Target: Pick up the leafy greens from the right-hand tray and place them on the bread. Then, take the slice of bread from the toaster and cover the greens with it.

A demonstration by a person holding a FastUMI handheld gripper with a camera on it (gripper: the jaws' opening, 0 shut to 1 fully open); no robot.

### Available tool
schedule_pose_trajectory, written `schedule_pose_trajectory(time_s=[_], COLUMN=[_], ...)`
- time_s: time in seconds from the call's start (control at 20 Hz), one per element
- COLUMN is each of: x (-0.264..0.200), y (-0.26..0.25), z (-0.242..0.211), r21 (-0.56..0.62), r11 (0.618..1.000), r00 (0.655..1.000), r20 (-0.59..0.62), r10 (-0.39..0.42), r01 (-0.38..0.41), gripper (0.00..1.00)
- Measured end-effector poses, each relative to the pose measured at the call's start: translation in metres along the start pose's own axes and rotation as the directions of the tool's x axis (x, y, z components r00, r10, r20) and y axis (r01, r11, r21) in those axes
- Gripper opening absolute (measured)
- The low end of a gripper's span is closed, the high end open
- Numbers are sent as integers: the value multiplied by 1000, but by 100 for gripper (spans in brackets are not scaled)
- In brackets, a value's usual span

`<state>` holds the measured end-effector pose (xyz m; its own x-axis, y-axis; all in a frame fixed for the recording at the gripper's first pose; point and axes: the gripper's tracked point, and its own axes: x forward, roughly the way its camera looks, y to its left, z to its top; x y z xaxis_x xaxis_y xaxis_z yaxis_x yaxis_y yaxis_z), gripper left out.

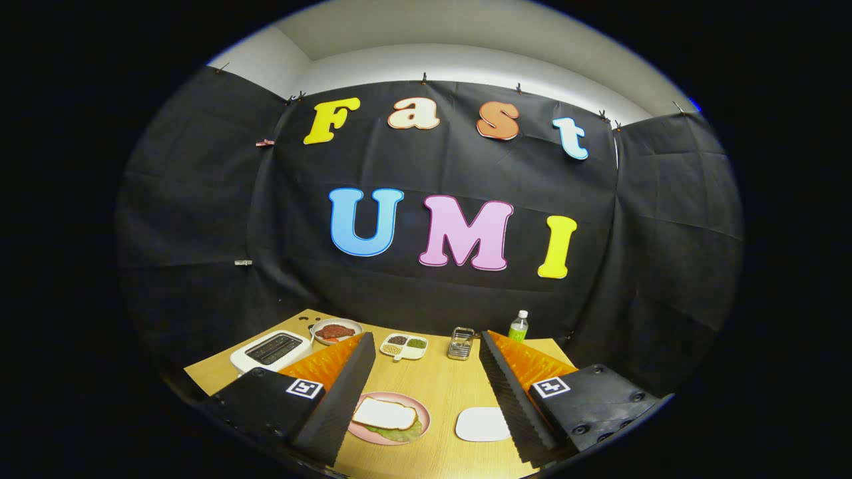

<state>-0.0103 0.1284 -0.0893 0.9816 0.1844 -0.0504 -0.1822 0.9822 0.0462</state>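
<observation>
My gripper point(425, 346) is open, its two fingers spread wide above the wooden table with nothing between them. Below and between the fingers sits a pink plate point(421, 407) holding a slice of bread point(385, 413) that lies on top of leafy greens point(403, 434), whose green edge peeks out under it. A white tray point(482, 424) lies just right of the plate, beside the right finger, and it looks bare. The white toaster point(269, 350) stands at the left, beyond the left finger; its slots look dark.
At the back of the table point(439, 382) stand a bowl of red meat slices point(336, 330), a divided white dish of grains point(404, 346), a small metal rack point(460, 342) and a green-labelled bottle point(518, 326). Black cloth walls close in the table behind and on both sides.
</observation>
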Motion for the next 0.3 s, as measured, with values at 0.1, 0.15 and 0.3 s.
schedule_pose_trajectory(time_s=[0.1,0.15,0.3], x=[0,-1,-3], y=[-3,-5,-4], z=[0,-1,-4], r21=[10,13,7], r11=[1000,1000,1000], r00=[1000,1000,1000], r20=[-4,-5,-11], r10=[-4,-5,2], r01=[4,5,-2], gripper=[98,98,98])
